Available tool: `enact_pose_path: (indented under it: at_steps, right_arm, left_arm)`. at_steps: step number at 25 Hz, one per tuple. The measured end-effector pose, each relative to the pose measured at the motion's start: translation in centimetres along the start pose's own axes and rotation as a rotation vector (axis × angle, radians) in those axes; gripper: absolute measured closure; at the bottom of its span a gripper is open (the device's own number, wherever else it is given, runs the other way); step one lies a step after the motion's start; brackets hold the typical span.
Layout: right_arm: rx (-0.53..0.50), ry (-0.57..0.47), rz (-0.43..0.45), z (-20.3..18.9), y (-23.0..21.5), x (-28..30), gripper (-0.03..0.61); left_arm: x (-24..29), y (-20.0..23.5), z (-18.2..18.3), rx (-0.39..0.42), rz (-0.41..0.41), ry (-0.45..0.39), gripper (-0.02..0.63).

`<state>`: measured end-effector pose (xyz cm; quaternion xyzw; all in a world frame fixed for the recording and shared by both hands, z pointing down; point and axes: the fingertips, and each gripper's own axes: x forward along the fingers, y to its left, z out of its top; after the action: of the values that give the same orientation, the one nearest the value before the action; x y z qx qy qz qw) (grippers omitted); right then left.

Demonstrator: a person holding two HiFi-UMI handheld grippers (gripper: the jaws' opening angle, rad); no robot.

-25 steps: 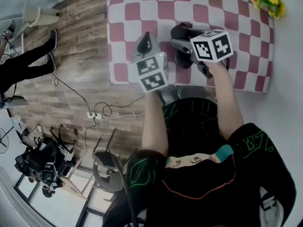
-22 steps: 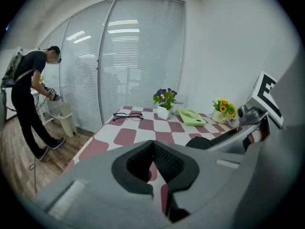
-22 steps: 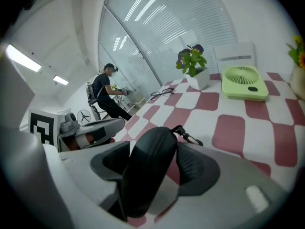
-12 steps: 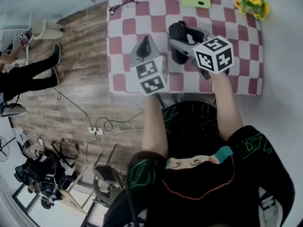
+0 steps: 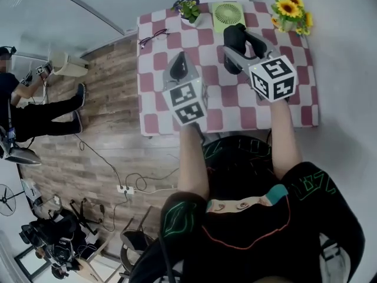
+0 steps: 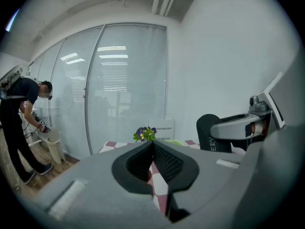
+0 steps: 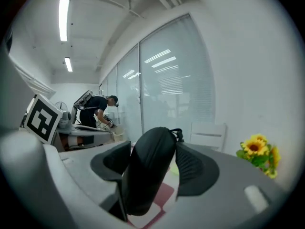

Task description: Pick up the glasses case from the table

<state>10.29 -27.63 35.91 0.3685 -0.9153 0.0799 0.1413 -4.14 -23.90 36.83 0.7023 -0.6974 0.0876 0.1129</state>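
Note:
The black glasses case (image 5: 234, 42) hangs above the red-and-white checked table (image 5: 294, 99), gripped between the jaws of my right gripper (image 5: 241, 47). In the right gripper view the case (image 7: 150, 171) stands on end between both pads, which press on its sides. My left gripper (image 5: 179, 62) hovers to the left of it over the table, jaws shut with nothing between them (image 6: 152, 144). From the left gripper view the case (image 6: 207, 132) shows at the right, in the other gripper.
A pair of glasses (image 5: 154, 38) lies at the table's far left corner. A small potted plant (image 5: 188, 9), a green fan (image 5: 228, 13) and sunflowers (image 5: 288, 9) line the far edge. A person (image 5: 12, 75) works on the left, on the wooden floor.
Both grippers have risen away from the table. The right one has carried the glasses case up with it and rolled. The left one stays shut.

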Motion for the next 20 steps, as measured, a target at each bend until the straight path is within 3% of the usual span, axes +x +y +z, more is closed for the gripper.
enact_pose_path:
  at_steps: [10, 20]
  right_arm:
    - [-0.101, -0.317, -0.185, 7.8, -3.7, -6.6, 0.281]
    - [-0.14, -0.327, -0.226, 9.0, -5.6, -8.9, 0.284]
  left_arm:
    - [-1.0, -2.3, 7.5, 0.072, -0.046, -0.167, 0.604]
    - [-0.5, -4.8, 9.8, 0.097, -0.082, -0.199, 0.604]
